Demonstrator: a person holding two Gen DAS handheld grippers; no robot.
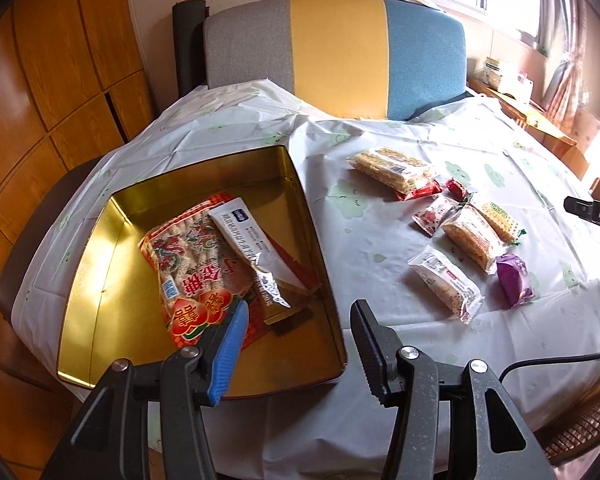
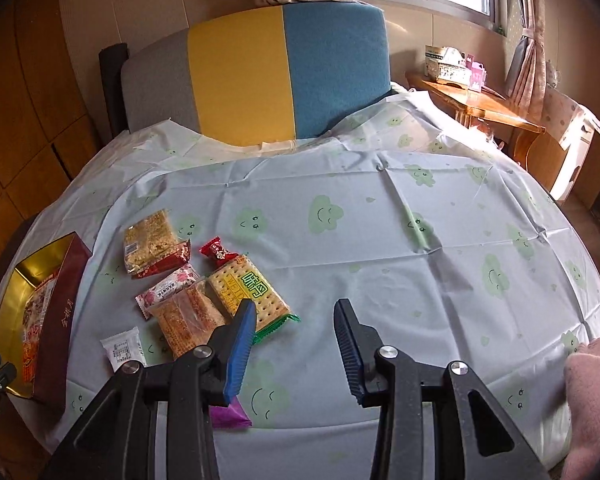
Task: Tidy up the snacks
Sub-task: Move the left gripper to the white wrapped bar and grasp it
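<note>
My left gripper (image 1: 298, 322) hangs with its jaws apart and nothing between them, above the near right corner of the gold tin (image 1: 100, 264) at the table's left edge. Two packets lie in the tin: one red rice-cracker bag (image 1: 192, 268) and one white pouch (image 1: 246, 236) across it. My right gripper (image 2: 296, 320) is likewise released and empty, over the cloud-printed tablecloth (image 2: 420, 240). Loose on the cloth toward the left I count eight snacks: one cereal bar (image 2: 150, 238), one dark red packet (image 2: 168, 264), one red candy (image 2: 218, 254), one pink-flowered packet (image 2: 168, 286), one orange cracker pack (image 2: 190, 316), one green-edged biscuit pack (image 2: 248, 292), one white packet (image 2: 122, 350) and one purple packet (image 2: 228, 416).
</note>
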